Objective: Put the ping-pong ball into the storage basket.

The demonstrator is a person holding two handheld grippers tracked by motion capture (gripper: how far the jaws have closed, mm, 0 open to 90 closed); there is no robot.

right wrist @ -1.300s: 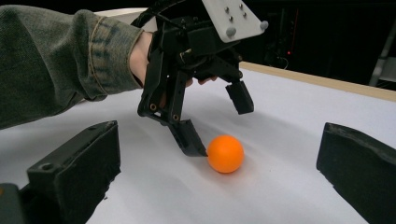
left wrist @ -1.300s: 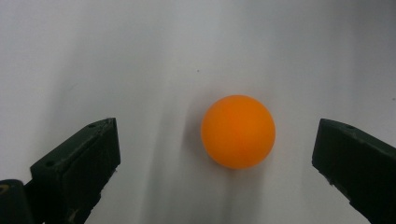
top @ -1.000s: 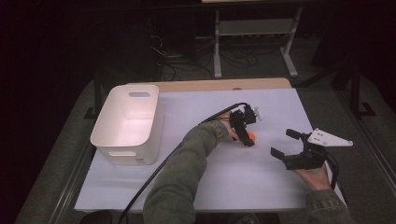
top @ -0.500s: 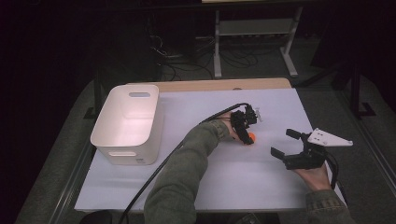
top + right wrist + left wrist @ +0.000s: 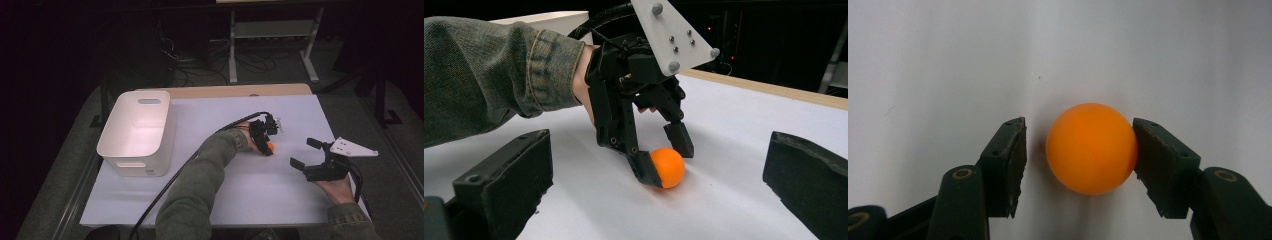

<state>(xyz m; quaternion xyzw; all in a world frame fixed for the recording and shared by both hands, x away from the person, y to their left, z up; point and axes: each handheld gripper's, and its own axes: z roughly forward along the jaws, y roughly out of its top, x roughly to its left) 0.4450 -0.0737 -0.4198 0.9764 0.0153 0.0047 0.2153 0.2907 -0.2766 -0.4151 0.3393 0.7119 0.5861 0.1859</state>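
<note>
An orange ball (image 5: 1091, 148) rests on the white table sheet (image 5: 210, 125). My left gripper (image 5: 263, 142) points down over it with its jaws either side of the ball (image 5: 270, 146). In the left gripper view the right-hand pad (image 5: 1158, 165) touches the ball, while a narrow gap separates the left-hand pad (image 5: 1010, 160) from it. The right gripper view shows the ball (image 5: 667, 167) on the sheet between the left gripper's (image 5: 663, 159) fingertips. My right gripper (image 5: 303, 152) hovers open and empty at the table's right, aimed at the ball.
A white bin (image 5: 135, 162) with nothing in it stands at the left of the sheet. The left gripper's cable (image 5: 170, 185) trails along the sleeve to the front edge. A metal rack (image 5: 270, 30) stands beyond the table.
The left gripper has shifted very slightly around the ball. The right gripper has edged a little toward the front.
</note>
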